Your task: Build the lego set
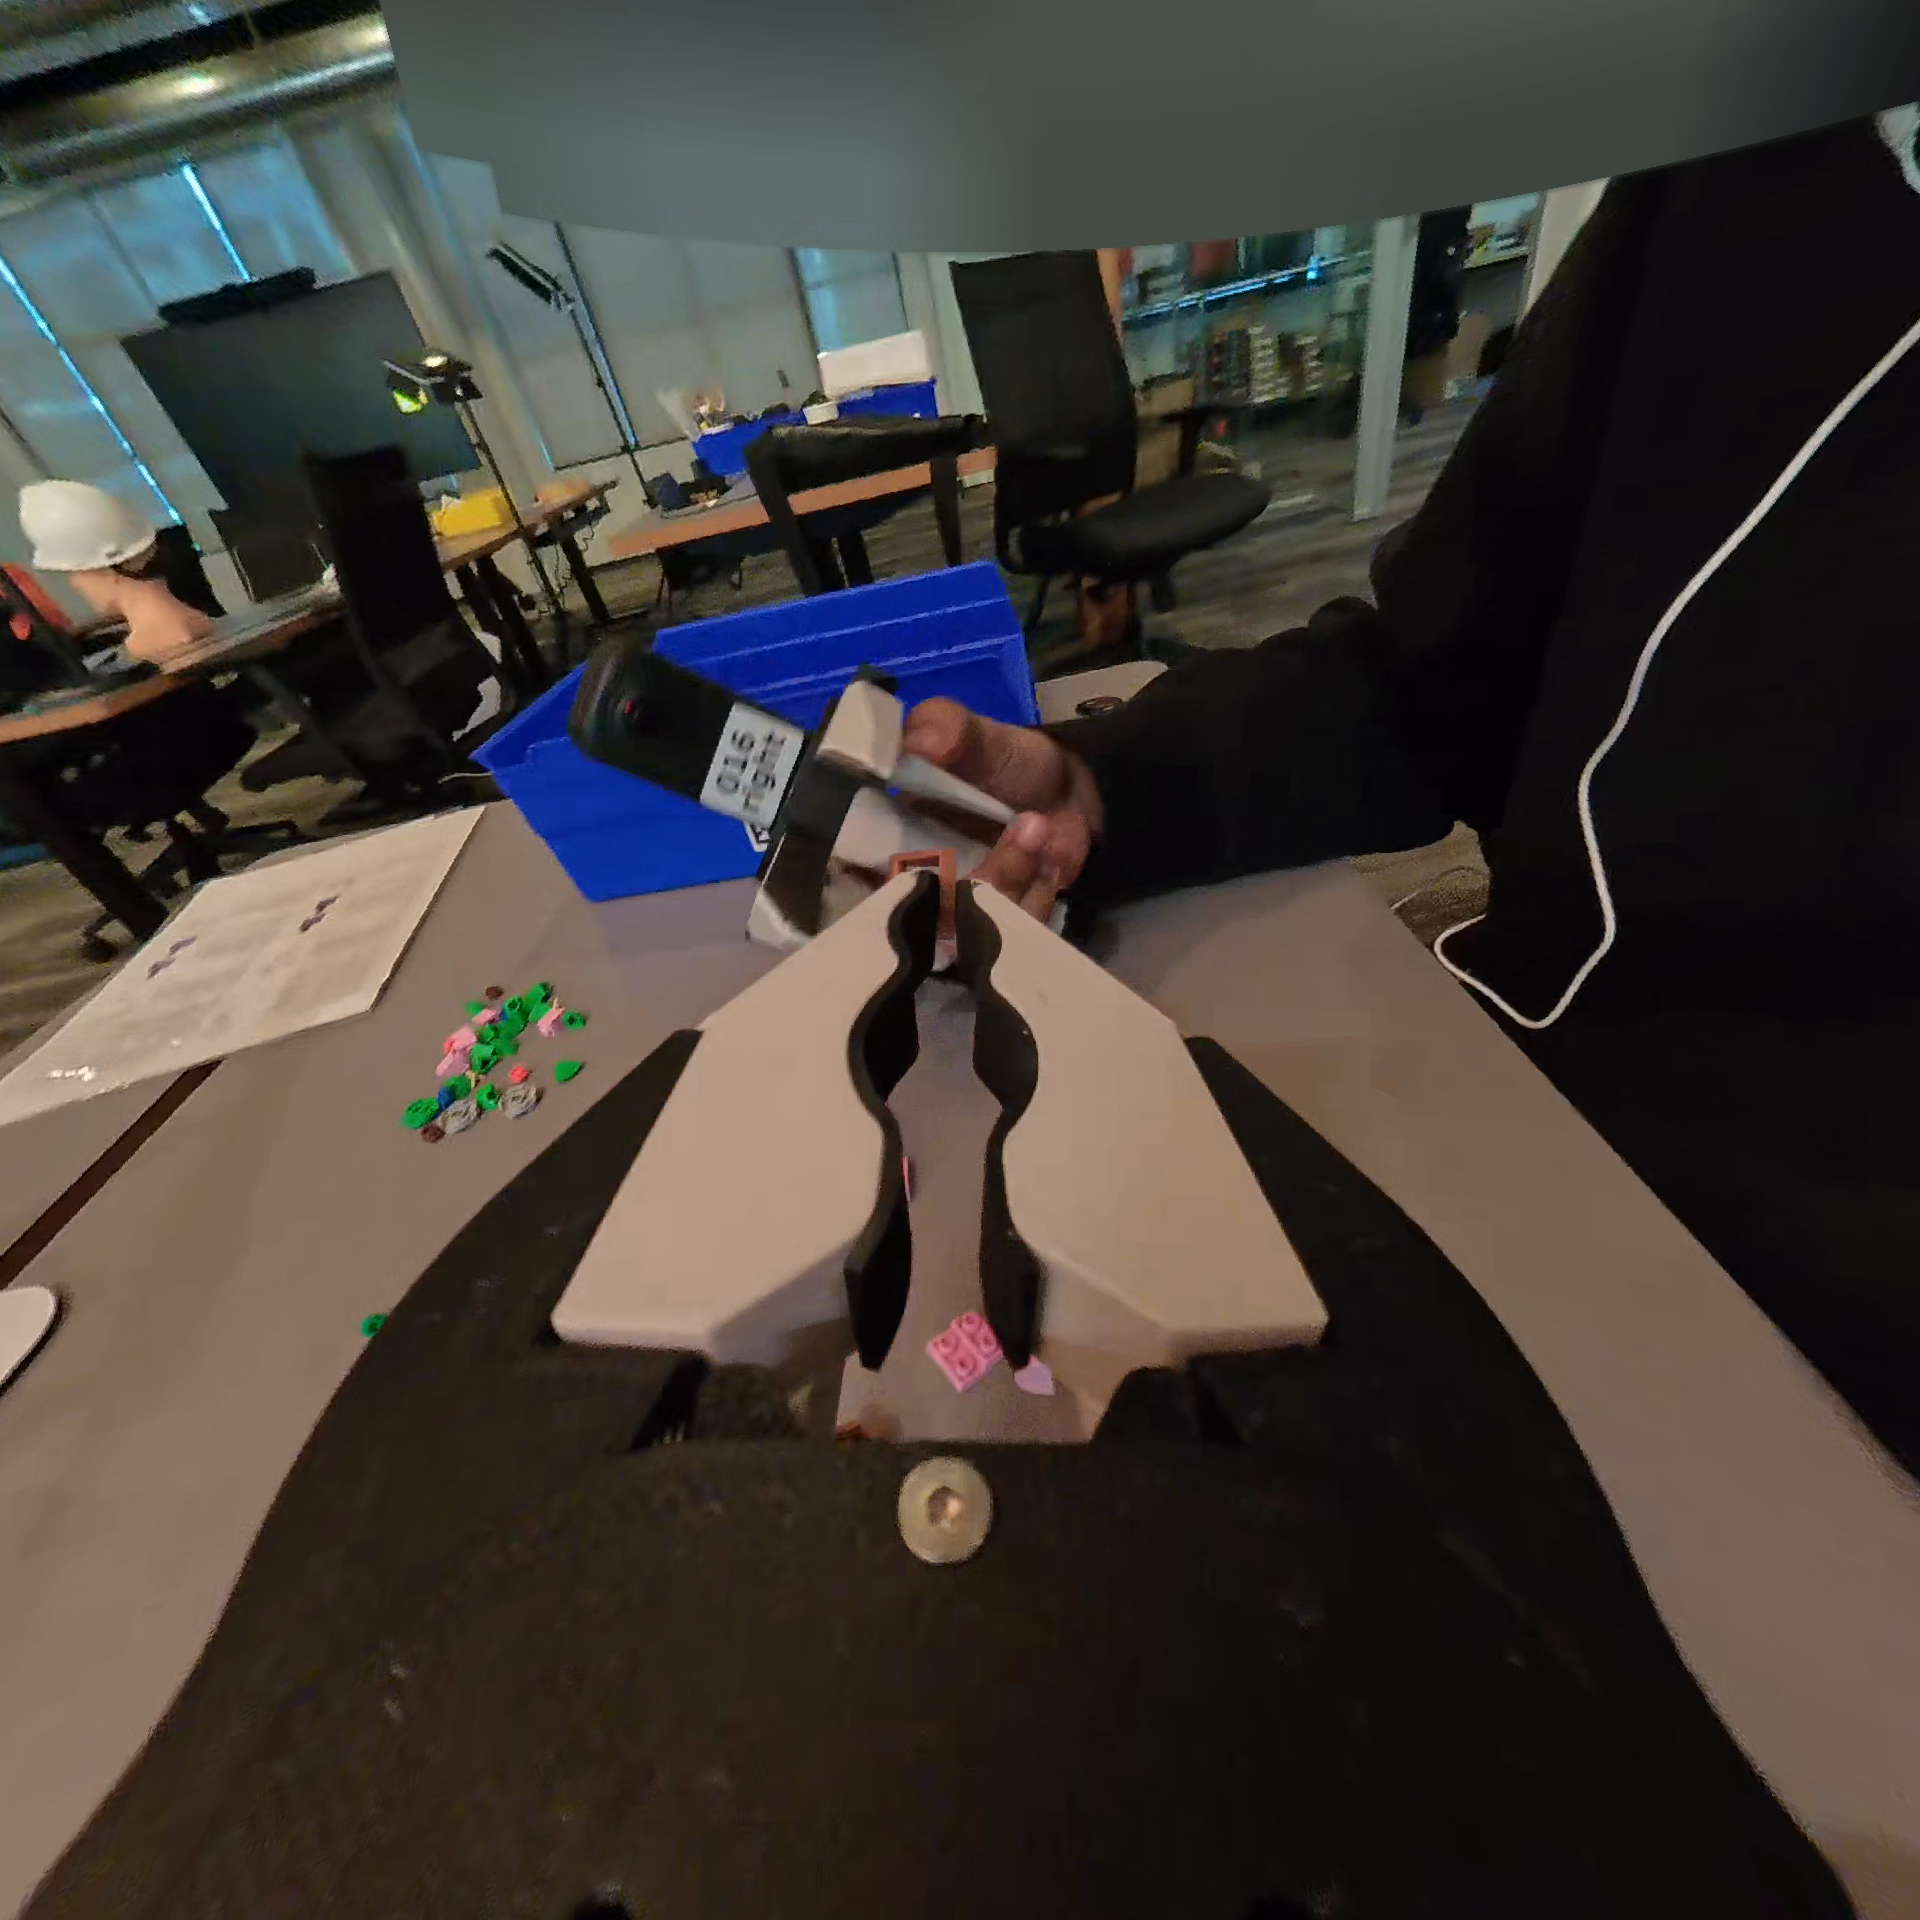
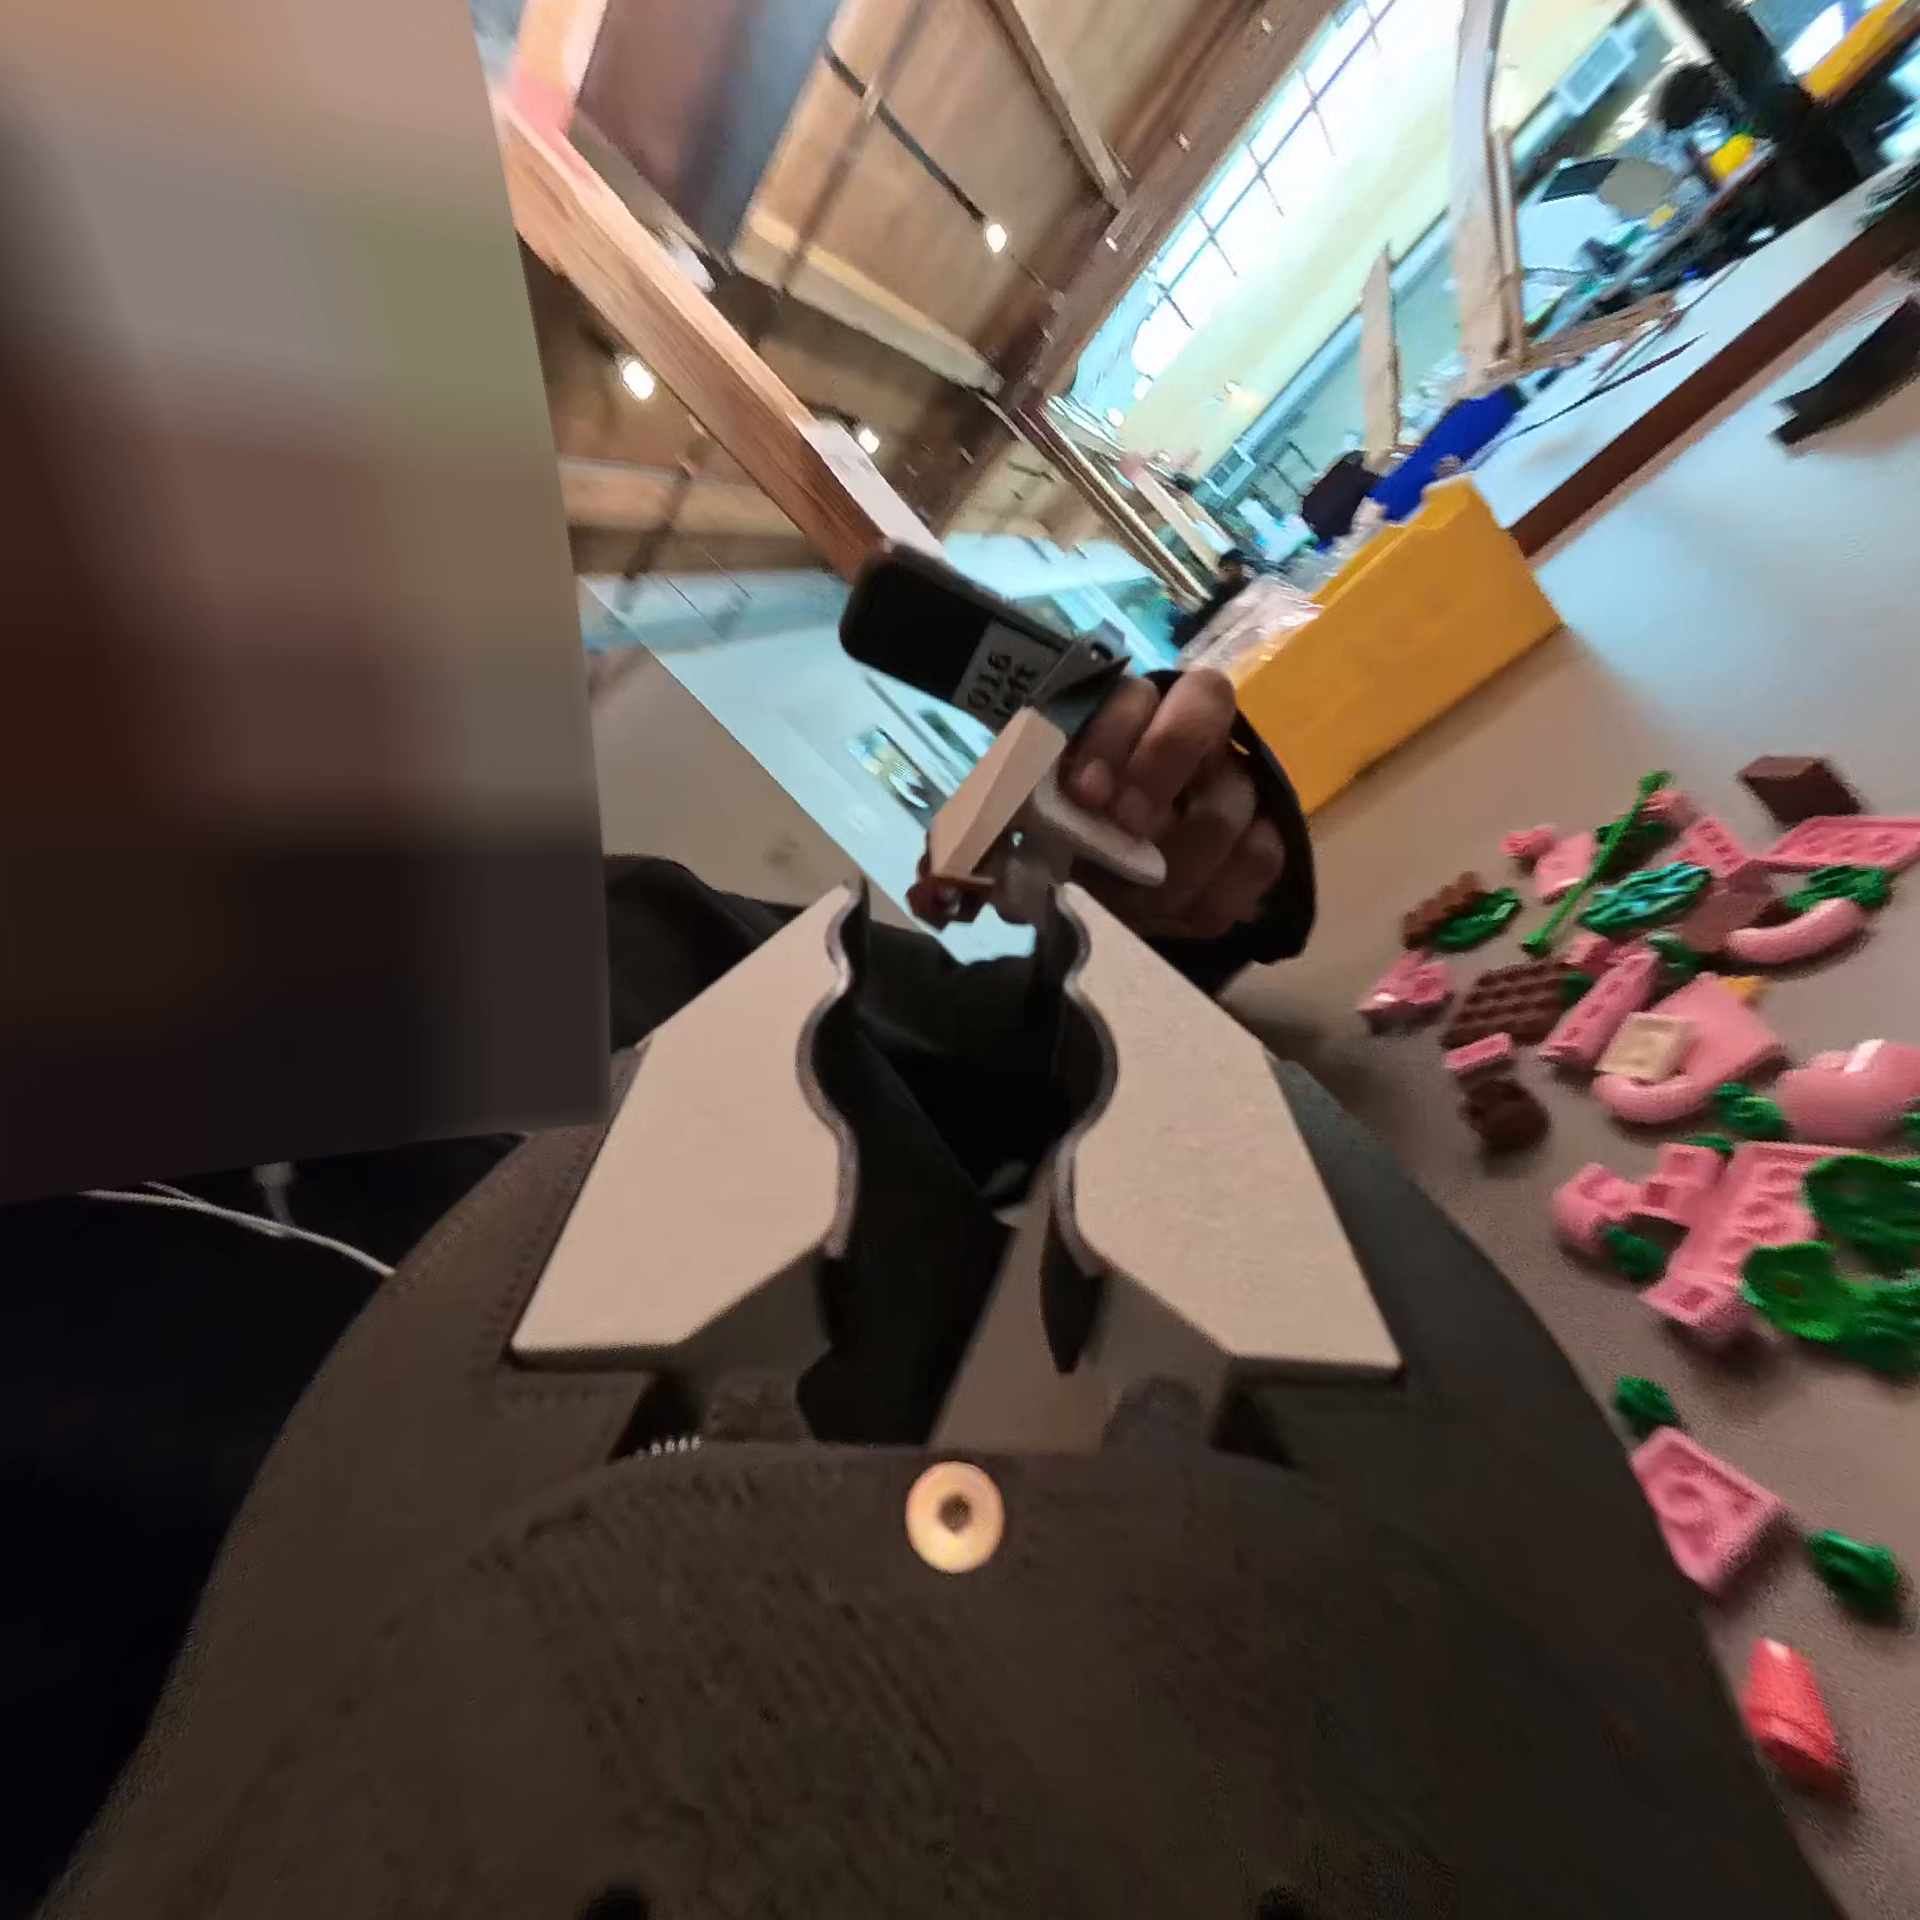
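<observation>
My left gripper (image 1: 940, 891) is shut on a small brown brick (image 1: 925, 862), pinched at the fingertips and held above the grey table (image 1: 260, 1299). My right gripper (image 2: 961, 914) is open and empty. Its jaws stand on either side of that brown brick (image 2: 943, 900), which the left gripper holds just beyond its tips. I cannot tell whether it touches the brick. The right gripper's body (image 1: 686, 738) shows close behind the left fingertips. A pink brick (image 1: 966, 1349) lies on the table under the left gripper.
A pile of small green and pink pieces (image 1: 497, 1060) lies left of the left gripper, beside a paper sheet (image 1: 260, 945). A blue bin (image 1: 831, 665) stands behind. Loose pink, green and brown pieces (image 2: 1683, 1039) and a yellow bin (image 2: 1392, 644) lie right of the right gripper. Only a small space, under 4 cm, lies between the two pairs of fingers.
</observation>
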